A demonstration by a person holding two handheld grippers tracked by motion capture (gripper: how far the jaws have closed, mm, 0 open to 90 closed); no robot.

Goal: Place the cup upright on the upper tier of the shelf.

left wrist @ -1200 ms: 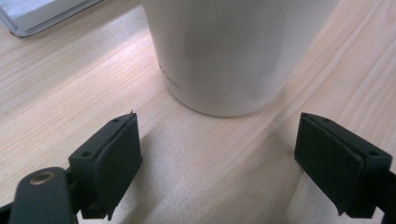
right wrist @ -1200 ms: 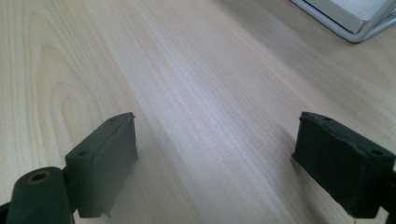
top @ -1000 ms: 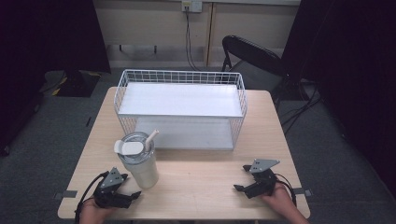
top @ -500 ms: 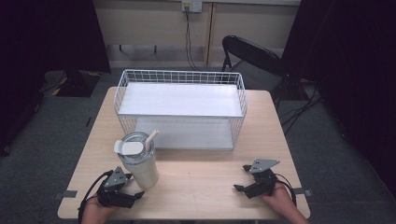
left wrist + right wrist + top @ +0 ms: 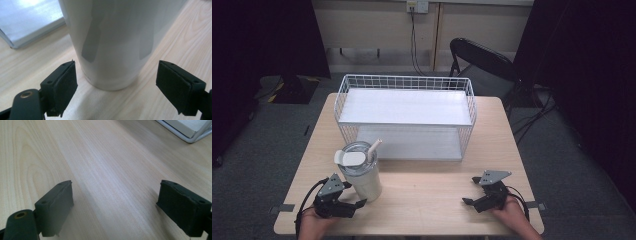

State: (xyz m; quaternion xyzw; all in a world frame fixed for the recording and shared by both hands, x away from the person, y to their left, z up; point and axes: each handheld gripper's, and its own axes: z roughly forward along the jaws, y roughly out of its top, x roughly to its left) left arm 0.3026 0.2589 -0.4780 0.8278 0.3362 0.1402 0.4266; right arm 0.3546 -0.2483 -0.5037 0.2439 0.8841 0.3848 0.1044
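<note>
Wooden table [image 5: 427, 195], white lidded tumbler [image 5: 362, 175] (straw [image 5: 373, 149] upright) before left gripper [image 5: 354, 202].

Tumbler [image 5: 361, 176] noted as white with a clear lid; wire basket [image 5: 406, 84] white; table [image 5: 432, 200] pale wood grain; fingers [image 5: 62, 85] black

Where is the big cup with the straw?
The cup stands on the table's front left, just before the wire basket and right beside the open left gripper.

One tumbler [image 5: 361, 172], one basket [image 5: 404, 82], two grippers.
</note>
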